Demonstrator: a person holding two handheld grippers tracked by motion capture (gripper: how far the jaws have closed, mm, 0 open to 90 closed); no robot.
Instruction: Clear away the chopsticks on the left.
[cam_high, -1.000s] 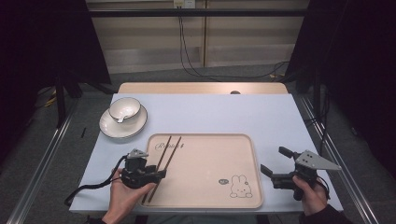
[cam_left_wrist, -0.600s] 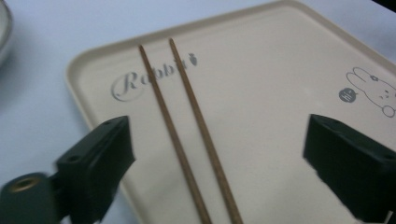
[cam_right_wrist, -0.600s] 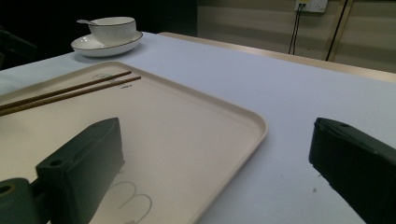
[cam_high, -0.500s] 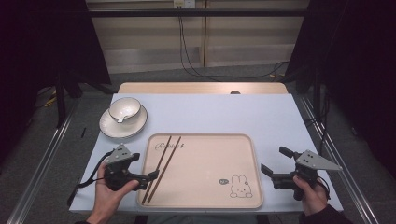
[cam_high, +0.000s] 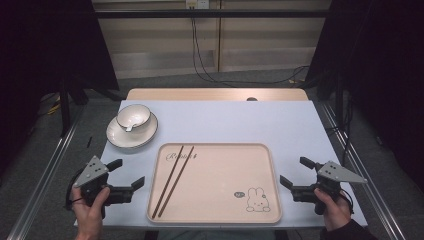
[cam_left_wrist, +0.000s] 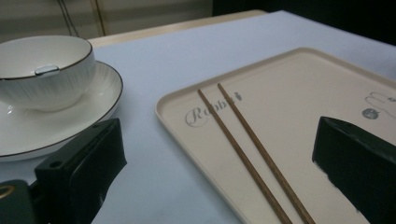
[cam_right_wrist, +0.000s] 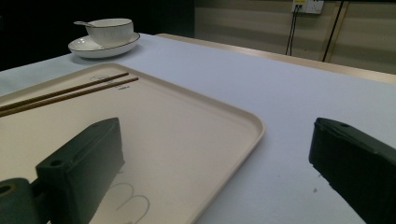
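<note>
Nearest the person, the left claw (cam_high: 131, 174) hangs just off the left edge of the tray (cam_high: 270, 170), over the pale bench (cam_high: 240, 122). Its jaws stand wide apart with nothing between them, and they have just been opening. The left hand (cam_high: 90, 210) grips it from below, at the bench's near edge.

Just past this claw's tips, to its right, lie the chopsticks (cam_high: 173, 180), a dark brown pair resting flat on the left part of the tray and clear of both jaws. They lie side by side, almost parallel, close together at the near end and a little apart at the far end. Their long axis runs from the tray's near left corner away from the person, leaning slightly right, up to the printed word at the tray's far left. In the left gripper view the chopsticks (cam_left_wrist: 252, 154) pass between the two black jaws without touching either.

Well apart on the other side, the right claw (cam_high: 295, 172) is held by the right hand (cam_high: 332, 210) off the tray's right edge, jaws likewise spread and empty.

Farther off, beyond the left claw, a white bowl (cam_high: 133, 116) sits on a plate (cam_high: 117, 141), with a spoon (cam_high: 129, 128) in the bowl.
</note>
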